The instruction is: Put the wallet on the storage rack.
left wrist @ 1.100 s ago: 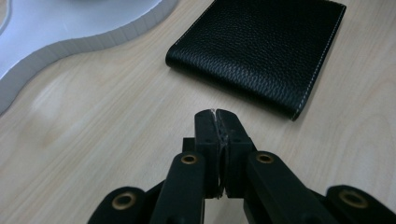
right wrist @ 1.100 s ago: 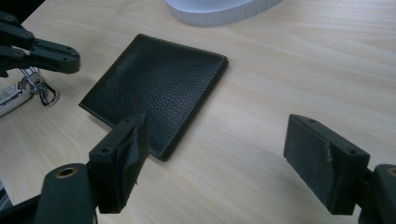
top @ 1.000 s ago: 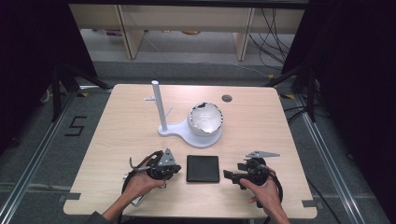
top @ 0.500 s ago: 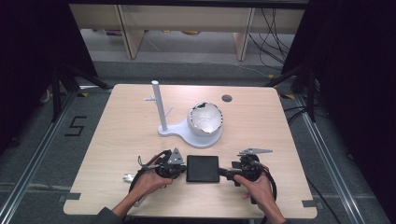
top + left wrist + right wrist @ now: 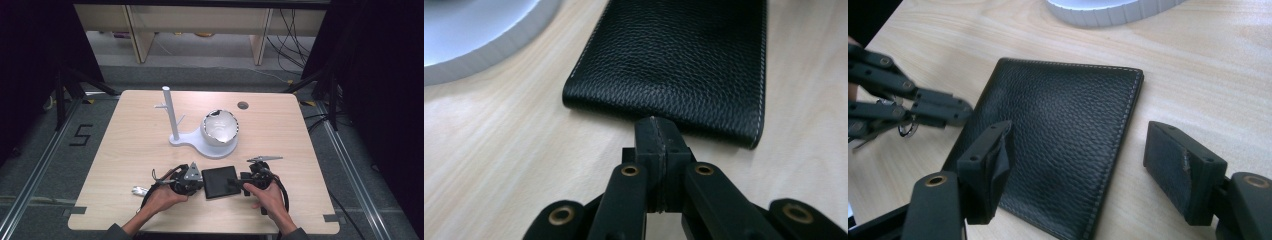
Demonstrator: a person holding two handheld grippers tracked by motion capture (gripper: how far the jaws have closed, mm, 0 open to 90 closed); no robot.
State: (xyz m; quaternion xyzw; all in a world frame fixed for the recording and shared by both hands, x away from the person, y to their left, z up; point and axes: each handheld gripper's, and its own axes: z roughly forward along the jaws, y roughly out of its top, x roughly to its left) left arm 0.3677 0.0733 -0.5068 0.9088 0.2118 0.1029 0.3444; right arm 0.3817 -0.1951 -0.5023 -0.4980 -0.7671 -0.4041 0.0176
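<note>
black leather wallet flat near the tabletop's front edge, left gripper jaws pressed together, tip at the wallet's left edge, right gripper jaws wide but just closing, straddling its right edge, white stand with bowl beyond, mid-table

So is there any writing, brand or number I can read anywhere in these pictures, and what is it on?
"5": a black figure marked on the grey floor left of the table.
The black leather wallet: no brand or lettering on the faces that show, plain stitching along its edges.
The white stand: no readable text.
</note>
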